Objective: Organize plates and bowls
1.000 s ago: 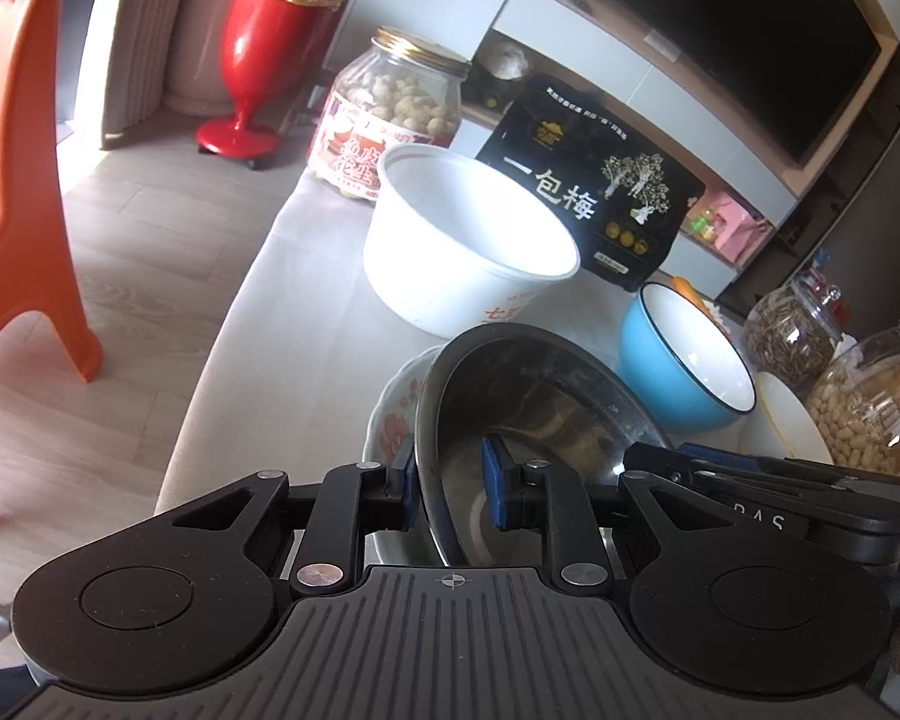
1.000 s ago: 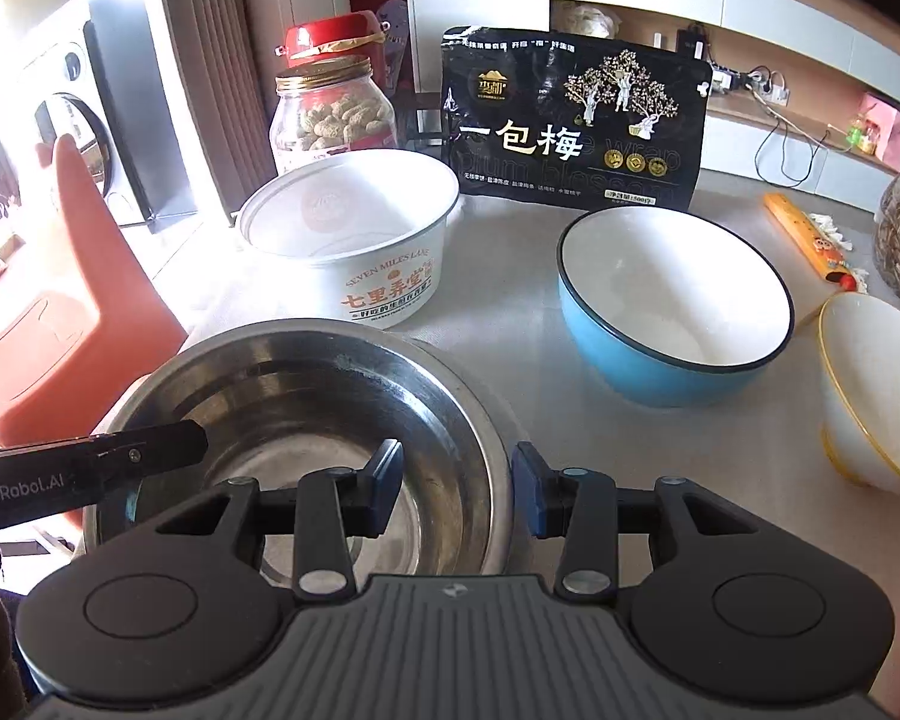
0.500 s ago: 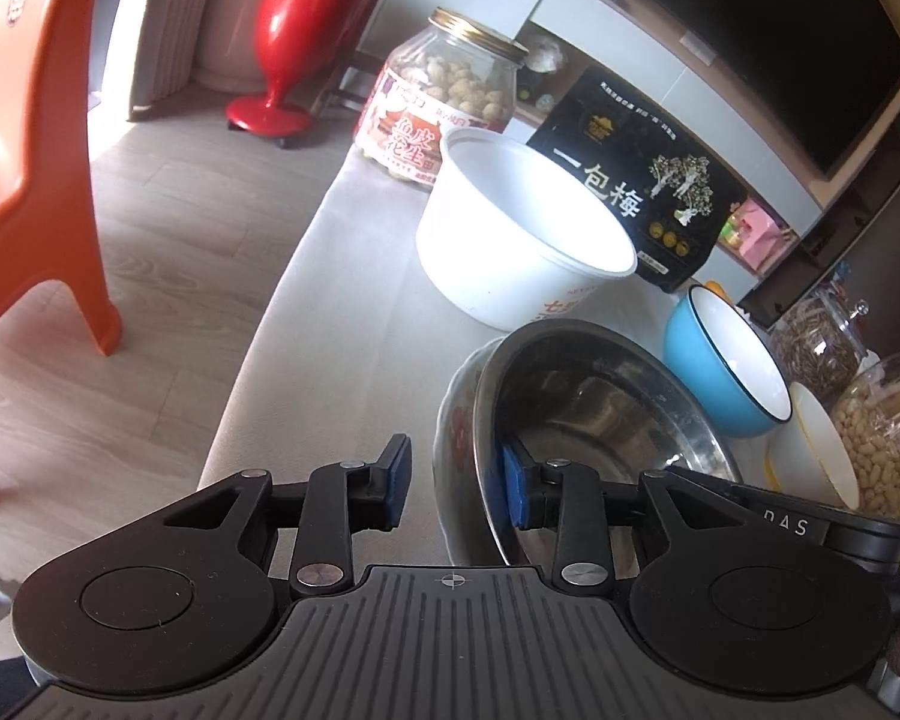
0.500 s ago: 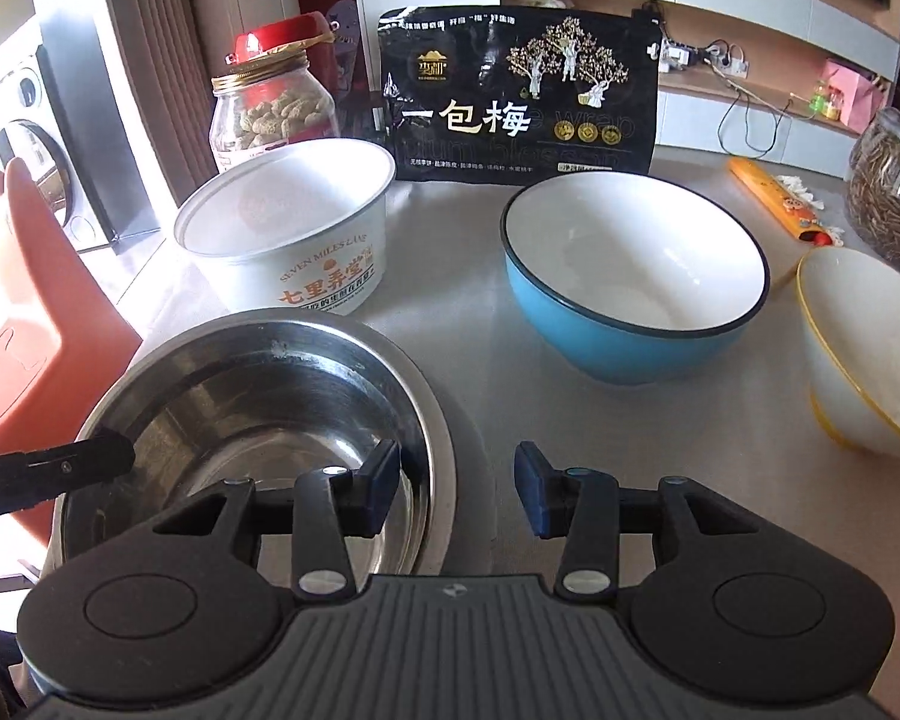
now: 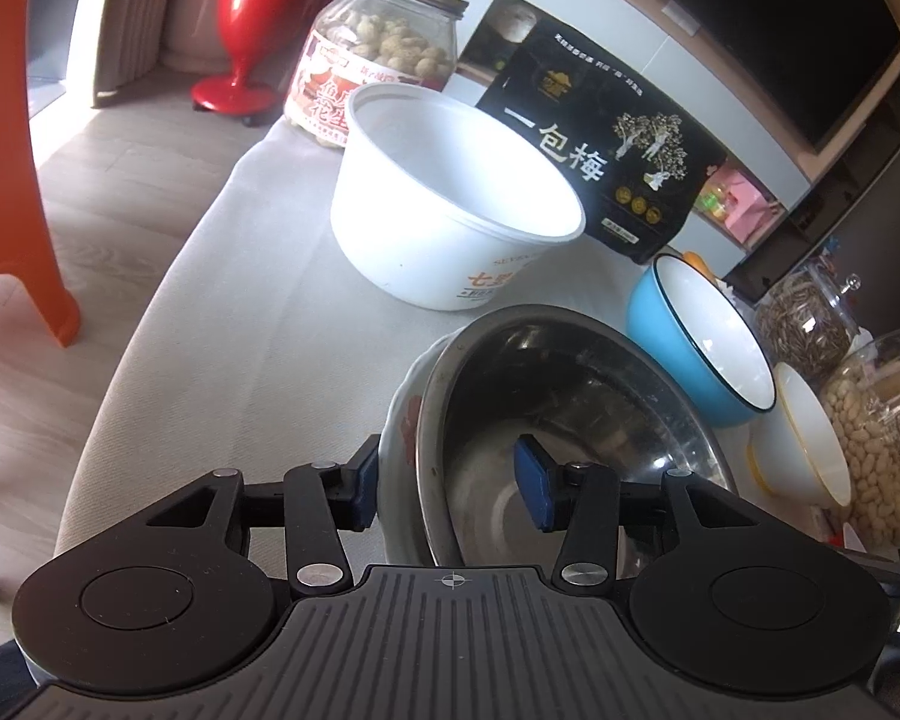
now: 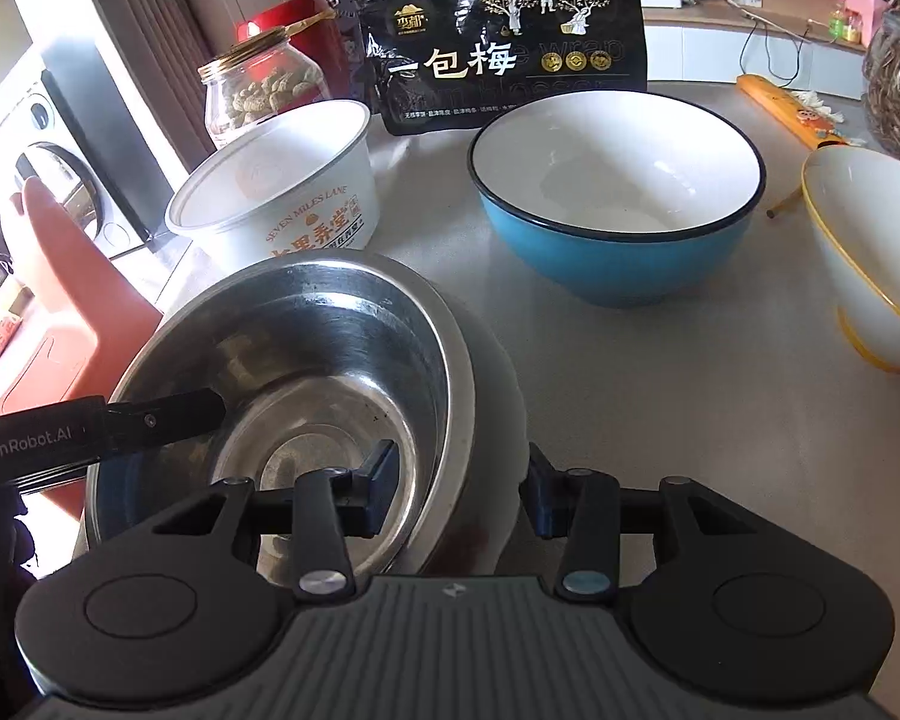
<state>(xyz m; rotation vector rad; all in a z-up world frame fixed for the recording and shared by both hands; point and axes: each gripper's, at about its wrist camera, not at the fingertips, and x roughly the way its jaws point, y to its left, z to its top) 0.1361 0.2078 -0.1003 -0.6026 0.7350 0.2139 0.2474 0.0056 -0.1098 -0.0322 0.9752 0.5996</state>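
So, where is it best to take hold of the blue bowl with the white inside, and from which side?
Grip the blue bowl with the white inside by its thin dark rim, one finger inside and one outside. It stands upright and empty. Come from above at its near edge, where the grey tabletop is bare; the black snack bag crowds the far side.

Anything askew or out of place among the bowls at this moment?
Yes: the steel bowl sits tilted inside the patterned ceramic bowl rather than nested level, its rim higher toward the blue bowl. Nothing looks spilled or broken.
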